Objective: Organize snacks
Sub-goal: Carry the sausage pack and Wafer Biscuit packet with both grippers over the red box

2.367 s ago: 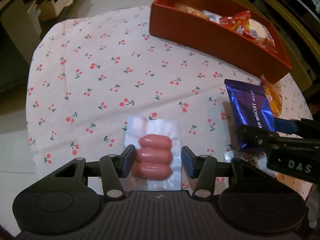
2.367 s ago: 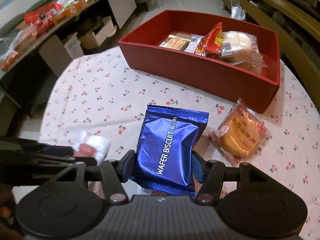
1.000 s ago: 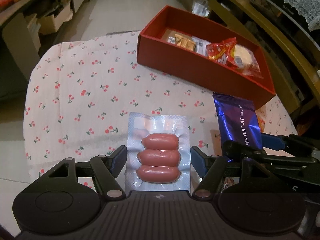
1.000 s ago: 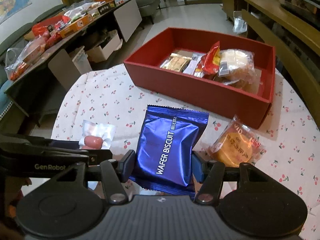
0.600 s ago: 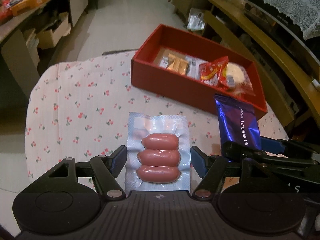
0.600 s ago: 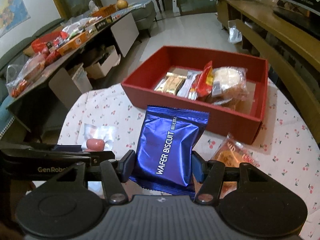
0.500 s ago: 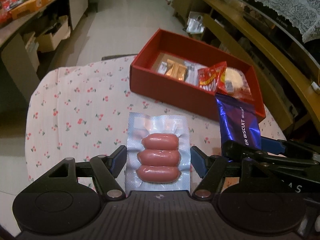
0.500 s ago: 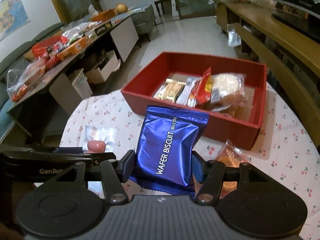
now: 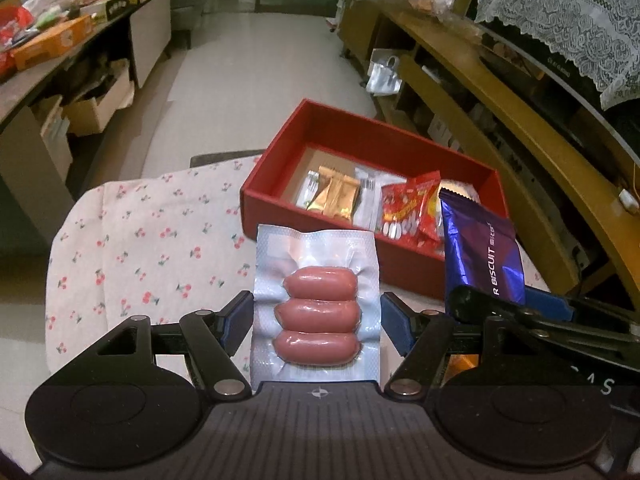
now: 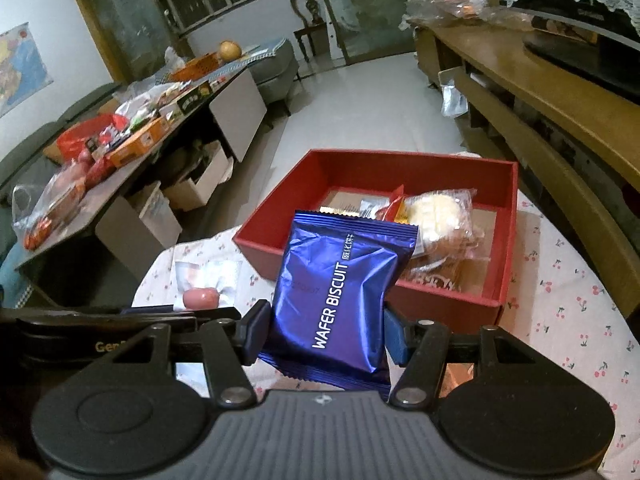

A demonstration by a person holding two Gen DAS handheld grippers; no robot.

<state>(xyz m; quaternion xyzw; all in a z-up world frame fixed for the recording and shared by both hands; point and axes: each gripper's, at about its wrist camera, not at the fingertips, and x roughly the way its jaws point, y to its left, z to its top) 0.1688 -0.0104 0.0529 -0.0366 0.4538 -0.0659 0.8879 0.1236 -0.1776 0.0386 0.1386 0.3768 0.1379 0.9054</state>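
Note:
My left gripper [image 9: 317, 318] is shut on a clear vacuum pack of three pink sausages [image 9: 317, 312] and holds it in the air above the cherry-print tablecloth [image 9: 152, 236]. My right gripper [image 10: 325, 330] is shut on a blue wafer biscuit packet [image 10: 340, 292], also lifted; the packet shows at the right of the left wrist view [image 9: 482, 256]. The red box [image 9: 280, 188] lies ahead of both grippers and holds several wrapped snacks. It also shows in the right wrist view [image 10: 506, 256], and the sausage pack [image 10: 206, 284] shows there at the left.
A wooden bench or shelf unit [image 9: 500, 92] runs along the right of the table. A cluttered side table [image 10: 132, 148] stands at the left across the floor. An orange-wrapped cake [image 9: 460, 364] lies on the cloth under the right gripper.
Both grippers have risen higher above the table with their packs held, and the view has tilted up, so the red box looks smaller and farther off.

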